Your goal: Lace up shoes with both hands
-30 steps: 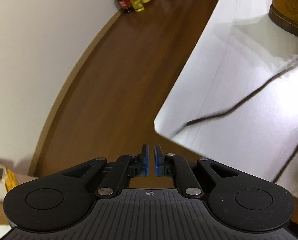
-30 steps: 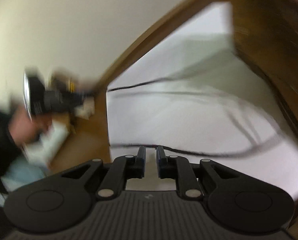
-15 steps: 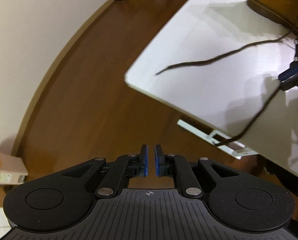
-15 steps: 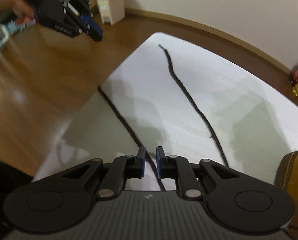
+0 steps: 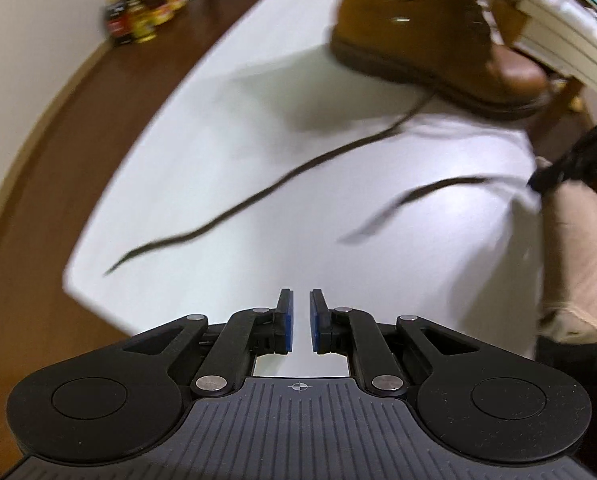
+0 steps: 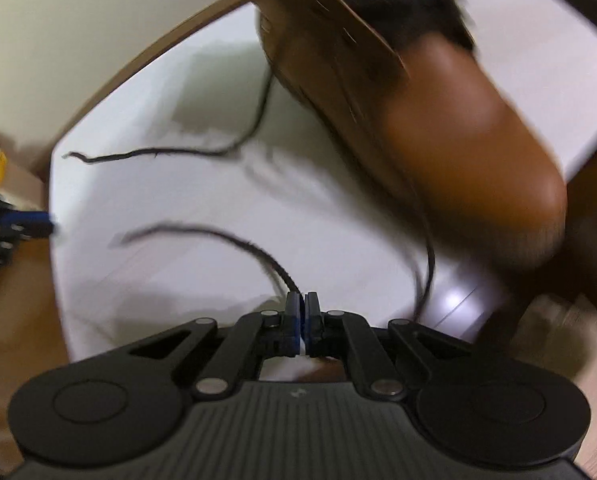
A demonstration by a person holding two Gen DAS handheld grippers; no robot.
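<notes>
The right claw (image 6: 302, 312) has just closed on one lace (image 6: 234, 240); half a second ago its jaws stood slightly apart above that strand. The lace now runs from between its pads out over the white desk (image 6: 158, 92). The boot (image 6: 438, 120) stands close ahead on the desk, blurred. The left claw (image 5: 301, 324) has swung back over the desk from above the floor; it is narrowly open and holds nothing. The other lace (image 5: 258, 196) lies slack ahead of it, free to take. So one end is secured, and lacing looks barely started.
</notes>
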